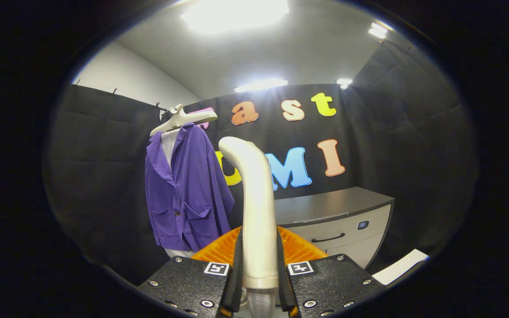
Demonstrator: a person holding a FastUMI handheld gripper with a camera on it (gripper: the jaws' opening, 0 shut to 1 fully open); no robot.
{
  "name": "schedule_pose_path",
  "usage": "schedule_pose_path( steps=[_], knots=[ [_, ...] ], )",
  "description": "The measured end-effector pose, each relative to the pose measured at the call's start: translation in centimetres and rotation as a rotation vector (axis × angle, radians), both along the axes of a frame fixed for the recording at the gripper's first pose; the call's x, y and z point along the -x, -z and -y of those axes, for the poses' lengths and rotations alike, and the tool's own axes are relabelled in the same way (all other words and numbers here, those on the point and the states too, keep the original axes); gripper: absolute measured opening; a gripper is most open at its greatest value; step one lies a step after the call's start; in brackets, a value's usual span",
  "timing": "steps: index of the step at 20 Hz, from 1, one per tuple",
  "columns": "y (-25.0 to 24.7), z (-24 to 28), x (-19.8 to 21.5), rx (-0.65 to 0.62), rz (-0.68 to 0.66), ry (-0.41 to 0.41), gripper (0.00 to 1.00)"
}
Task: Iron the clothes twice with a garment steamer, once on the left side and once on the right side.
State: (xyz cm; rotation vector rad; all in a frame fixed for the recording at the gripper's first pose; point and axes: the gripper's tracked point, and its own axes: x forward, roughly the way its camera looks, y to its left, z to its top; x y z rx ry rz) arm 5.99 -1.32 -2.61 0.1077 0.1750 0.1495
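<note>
1. the gripper stands clamped on the smooth, cream-white plastic garment steamer; both fingers press the sides of its lower handle, and the curved body rises straight up between them to a rounded, bent head.

2. the task's garment, a purple button-front jacket with patch pockets, hangs on a pale, cream-coloured plastic hanger against the booth's black cloth wall, beyond the fingers and off to the left of the steamer's head.

3. the steamer's head is well apart from the jacket; no part of it touches the fabric, and its head sits beside the garment's right edge rather than over either front panel.

4. judged from this, the pickup appears done and the steamer is in hand, but neither the left-side pass nor the right-side pass is under way here; whether any pass has been completed cannot be told, since the cloth shows no clear sign either way.

5. what seems left: bring the head up to the jacket, run it down one side, then down the other.

6. an orange ribbed plastic piece lies just behind the fingers, and a grey-topped cabinet with a white drawer front and dark handle stands beyond it to the right of the steamer, clear of the jacket.
</note>
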Motion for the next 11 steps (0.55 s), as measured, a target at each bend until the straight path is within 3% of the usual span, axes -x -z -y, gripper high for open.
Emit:
schedule_pose_path(
  steps=[11],
  knots=[
    [0.54, -0.13, 0.17, -0.02, -0.034, -0.006, 0.34]
  ],
)
